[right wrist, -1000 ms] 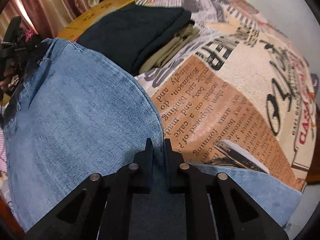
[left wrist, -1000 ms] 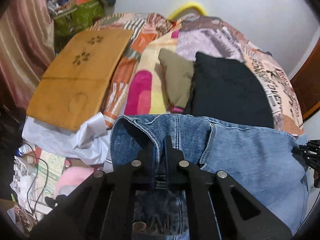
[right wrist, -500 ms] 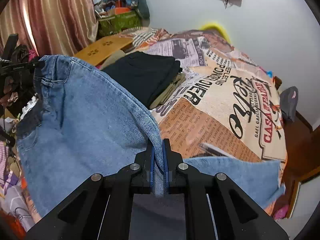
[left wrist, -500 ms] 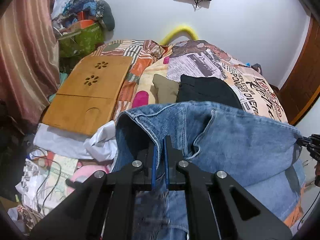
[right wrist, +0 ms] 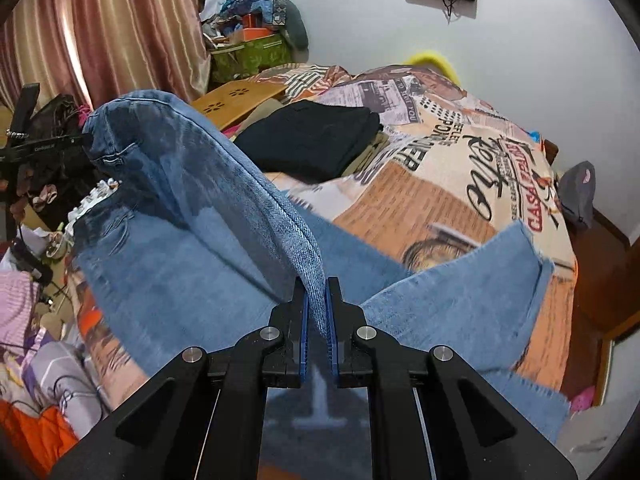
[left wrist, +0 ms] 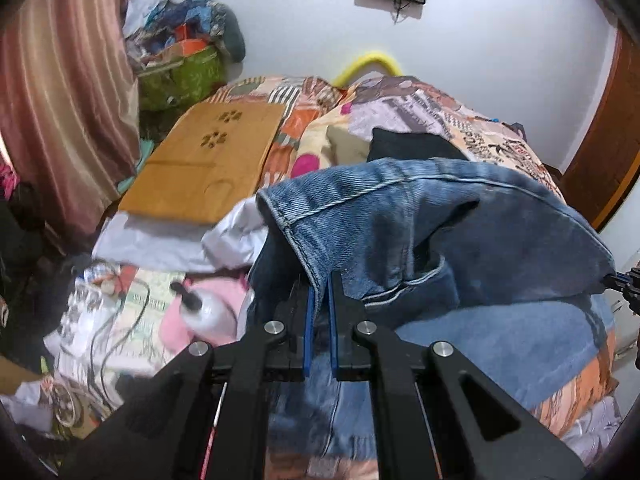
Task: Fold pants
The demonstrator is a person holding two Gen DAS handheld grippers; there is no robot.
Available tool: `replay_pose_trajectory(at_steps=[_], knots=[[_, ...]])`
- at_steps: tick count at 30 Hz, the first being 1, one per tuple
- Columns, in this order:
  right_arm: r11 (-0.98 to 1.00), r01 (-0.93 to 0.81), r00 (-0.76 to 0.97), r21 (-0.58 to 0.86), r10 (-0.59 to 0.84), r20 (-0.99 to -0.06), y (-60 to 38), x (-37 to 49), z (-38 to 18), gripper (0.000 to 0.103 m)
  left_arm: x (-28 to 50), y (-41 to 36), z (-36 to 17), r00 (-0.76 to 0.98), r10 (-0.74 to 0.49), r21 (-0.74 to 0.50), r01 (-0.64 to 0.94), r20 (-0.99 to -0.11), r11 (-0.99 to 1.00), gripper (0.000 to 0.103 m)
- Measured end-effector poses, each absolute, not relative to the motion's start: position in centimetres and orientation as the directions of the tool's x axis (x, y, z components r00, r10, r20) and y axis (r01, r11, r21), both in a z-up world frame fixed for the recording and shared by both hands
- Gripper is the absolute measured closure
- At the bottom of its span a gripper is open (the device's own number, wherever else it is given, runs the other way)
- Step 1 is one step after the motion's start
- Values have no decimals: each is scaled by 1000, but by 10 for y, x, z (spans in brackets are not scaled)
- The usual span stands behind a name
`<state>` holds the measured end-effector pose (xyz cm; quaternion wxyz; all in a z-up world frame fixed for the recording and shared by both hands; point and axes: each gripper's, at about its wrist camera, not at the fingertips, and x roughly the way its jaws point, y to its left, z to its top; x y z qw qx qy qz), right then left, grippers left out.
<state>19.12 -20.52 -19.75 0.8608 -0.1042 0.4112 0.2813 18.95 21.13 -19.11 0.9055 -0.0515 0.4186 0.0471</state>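
Observation:
A pair of blue jeans (left wrist: 460, 232) hangs lifted above the bed between my two grippers. My left gripper (left wrist: 319, 286) is shut on the jeans' waistband at its left end. My right gripper (right wrist: 316, 286) is shut on the jeans (right wrist: 208, 200) at the other end of the lifted edge. The raised edge runs taut from one gripper to the other, and the left gripper shows at the far left of the right wrist view (right wrist: 48, 146). The lower layers and a frayed leg hem (right wrist: 528, 248) still lie on the bed.
Folded black pants (right wrist: 312, 140) lie on khaki ones (left wrist: 344, 148) on the newspaper-print bedspread (right wrist: 480, 160). A wooden lap tray (left wrist: 208, 168) rests at the bed's left. White cloth, a bottle (left wrist: 204, 312), cables and clutter lie left of the bed. A curtain (left wrist: 60, 100) hangs left.
Both grippers have risen and pulled back, lifting the jeans' held edge off the bed. The fabric now hangs folded over itself and the leg hems have come into view.

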Motion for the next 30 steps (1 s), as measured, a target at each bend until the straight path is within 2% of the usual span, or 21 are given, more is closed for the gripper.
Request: replay_pose_trajectory(at_steps=[12,16,21,23,27,29,30], knots=[[831,-550,458,84,384,-802,-204,153,-237,95,139,231,-259,554,46,-99,-229,-831,968,97],[838,-541,470,67,368,-803,-202,146,-246,91,131,231,-287,493,50,-90,-256,-868,962,94],[846,-528,464,68,355,-811,-202,146,-242,90,117,226,-287,484,79,-63,-270,-871,961,93],[848,-523,450,82,357,-818,-204,146,-240,88,110,227,-277,496,88,-62,-278,-864,959,89],[848,-516,428,122,379,-820,-212,141,-233,81,96,232,-248,544,106,-84,-314,-832,946,87],[853,-507,432,125,377,-819,-216,136,-229,72,93,232,-234,564,118,-88,-326,-817,941,87],[859,-499,450,117,372,-812,-221,133,-224,62,93,231,-227,574,123,-89,-327,-810,941,87]])
